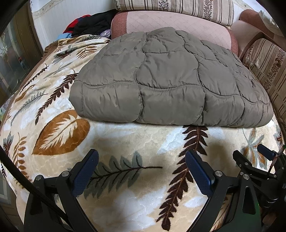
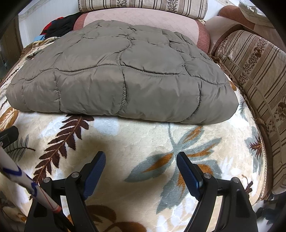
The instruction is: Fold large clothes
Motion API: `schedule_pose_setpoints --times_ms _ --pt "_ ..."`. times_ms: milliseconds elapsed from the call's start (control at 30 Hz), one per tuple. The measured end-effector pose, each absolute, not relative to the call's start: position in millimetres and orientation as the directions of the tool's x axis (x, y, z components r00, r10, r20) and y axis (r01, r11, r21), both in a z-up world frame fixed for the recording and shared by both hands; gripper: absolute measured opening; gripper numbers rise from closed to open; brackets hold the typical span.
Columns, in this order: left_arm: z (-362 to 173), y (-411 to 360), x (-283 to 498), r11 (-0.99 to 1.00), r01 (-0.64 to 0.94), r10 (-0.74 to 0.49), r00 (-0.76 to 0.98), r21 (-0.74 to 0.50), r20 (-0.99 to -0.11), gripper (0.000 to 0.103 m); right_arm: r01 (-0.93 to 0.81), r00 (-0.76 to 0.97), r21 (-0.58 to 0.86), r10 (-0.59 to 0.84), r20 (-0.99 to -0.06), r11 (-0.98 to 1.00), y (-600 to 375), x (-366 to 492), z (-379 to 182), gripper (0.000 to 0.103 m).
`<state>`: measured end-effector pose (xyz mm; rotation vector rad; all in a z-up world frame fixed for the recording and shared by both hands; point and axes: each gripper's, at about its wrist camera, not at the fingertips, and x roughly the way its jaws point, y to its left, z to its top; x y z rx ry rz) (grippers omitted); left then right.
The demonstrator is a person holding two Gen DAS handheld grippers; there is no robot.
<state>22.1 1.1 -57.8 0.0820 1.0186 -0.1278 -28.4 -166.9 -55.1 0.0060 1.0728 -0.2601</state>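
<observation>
— Fingers first: how do the left gripper's (image 1: 142, 161) stand?

— Spread wide, both blue pads bare, nothing between them. They hover over the leaf-patterned blanket (image 1: 125, 139), clear of it as far as I can tell, and point toward twelve o'clock at the garment.

— And the garment itself?

— The grey-green quilted jacket (image 1: 169, 80) lies folded into a thick, roughly rectangular bundle on the blanket. In the left wrist view it fills the upper middle, from about ten o'clock round to three o'clock, its near folded edge well apart from the fingertips.

— What sits around it?

— At eleven o'clock a heap of dark and red clothes (image 1: 89, 23); at twelve a pink cushion (image 1: 169, 23) behind the jacket, which overlaps its front edge, with a striped cushion (image 1: 175, 7) above that.

— Now the right side.

— The right gripper (image 2: 141, 157) is likewise splayed open and empty, over a grey-and-orange flower in the blanket. Its fingers aim at the jacket's near edge at twelve o'clock without touching it. A striped bolster (image 2: 253, 75) runs along from two to four o'clock, just beside the jacket's right corner.

— Anything crossing the lens?

— A white cable with blue marks (image 2: 23, 180) at eight o'clock in the right wrist view.
</observation>
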Motion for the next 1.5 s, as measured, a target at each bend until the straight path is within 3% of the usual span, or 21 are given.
schedule_pose_setpoints --times_ms 1500 --pt "-65.7 10.5 28.5 0.991 0.131 -0.079 0.503 -0.015 -0.861 0.097 0.169 0.466 -0.126 -0.192 -0.864 0.978 -146.6 -29.6 -52.9 0.087"
